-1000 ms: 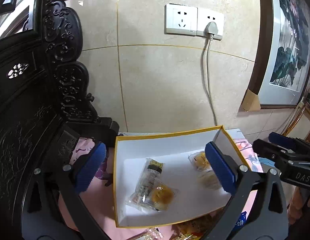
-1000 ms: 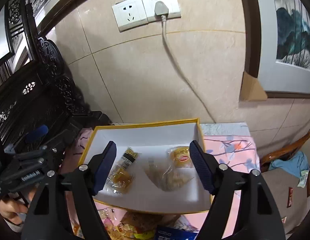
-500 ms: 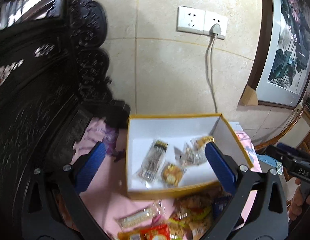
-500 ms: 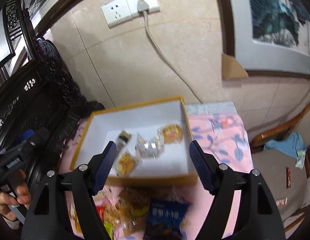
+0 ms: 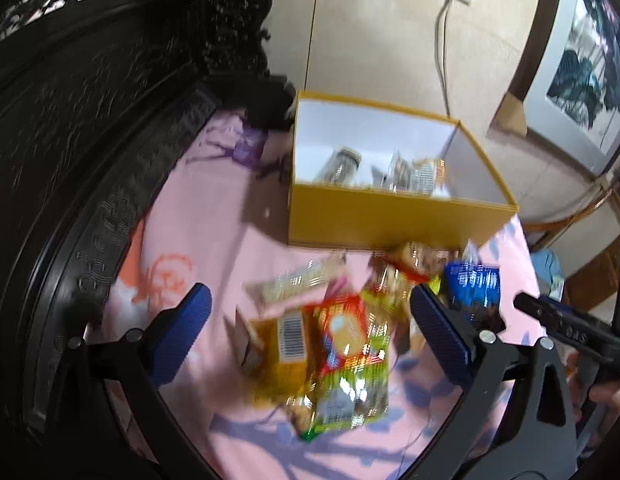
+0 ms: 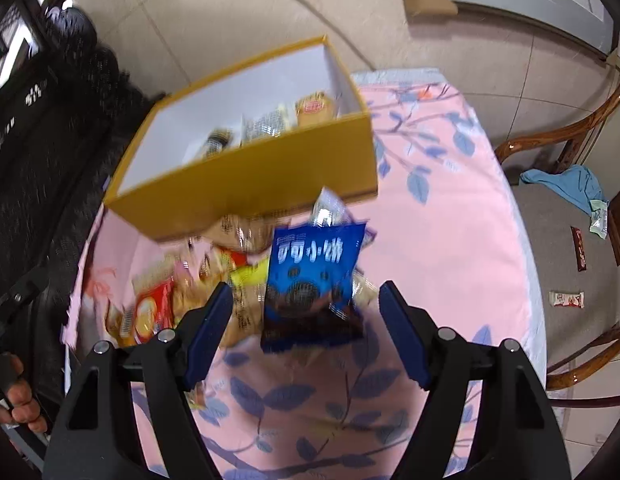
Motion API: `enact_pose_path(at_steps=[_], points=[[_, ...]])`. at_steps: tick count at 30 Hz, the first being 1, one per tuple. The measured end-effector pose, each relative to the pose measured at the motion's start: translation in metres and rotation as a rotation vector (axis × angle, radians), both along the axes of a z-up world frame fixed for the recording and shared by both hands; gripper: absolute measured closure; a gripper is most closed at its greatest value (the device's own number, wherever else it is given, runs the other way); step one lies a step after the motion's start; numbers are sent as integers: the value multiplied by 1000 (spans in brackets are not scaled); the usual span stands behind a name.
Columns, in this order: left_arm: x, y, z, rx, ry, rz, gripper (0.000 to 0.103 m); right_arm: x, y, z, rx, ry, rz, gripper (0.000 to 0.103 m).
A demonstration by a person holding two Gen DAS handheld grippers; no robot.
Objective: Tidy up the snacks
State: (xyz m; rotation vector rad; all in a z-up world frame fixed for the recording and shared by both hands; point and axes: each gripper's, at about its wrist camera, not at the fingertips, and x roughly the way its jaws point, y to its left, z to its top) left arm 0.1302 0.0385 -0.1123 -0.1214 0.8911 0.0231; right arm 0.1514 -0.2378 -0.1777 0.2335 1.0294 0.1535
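A yellow box (image 5: 389, 216) (image 6: 246, 188) with a white inside stands on the pink tablecloth and holds several wrapped snacks. A heap of loose snack packets lies in front of it. My left gripper (image 5: 310, 336) hangs open above a red-and-green packet (image 5: 345, 356) and a yellow packet (image 5: 286, 340), touching neither. My right gripper (image 6: 306, 320) is open over a blue cookie packet (image 6: 313, 264), which lies flat between and beyond its fingers, not gripped. The same blue packet (image 5: 473, 284) shows in the left wrist view.
Dark carved wooden furniture (image 5: 90, 120) borders the table on the left. A tiled wall with a socket and cable (image 5: 441, 40) stands behind the box. A wooden chair (image 6: 569, 216) with a blue cloth and small wrappers sits to the right. A hand (image 6: 18, 392) grips the other tool.
Both grippers have dropped and tilted downward, from looking into the box to hovering over the packet heap in front of it. Their jaws kept the same width.
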Motion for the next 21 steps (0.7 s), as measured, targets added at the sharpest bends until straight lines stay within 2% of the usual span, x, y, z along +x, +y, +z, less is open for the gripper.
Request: enact_pose_path(at_steps=[4,11,21], points=[[-17,3,-10,-16,30,4,2,6,9,-12,-57,6,5,25],[-25,4,-11,-34,35,12,2,38,24,-41,-147,77,18,25],[-22,12,-13,-35,48,31,2,60,38,-62,-194,147,29,24]])
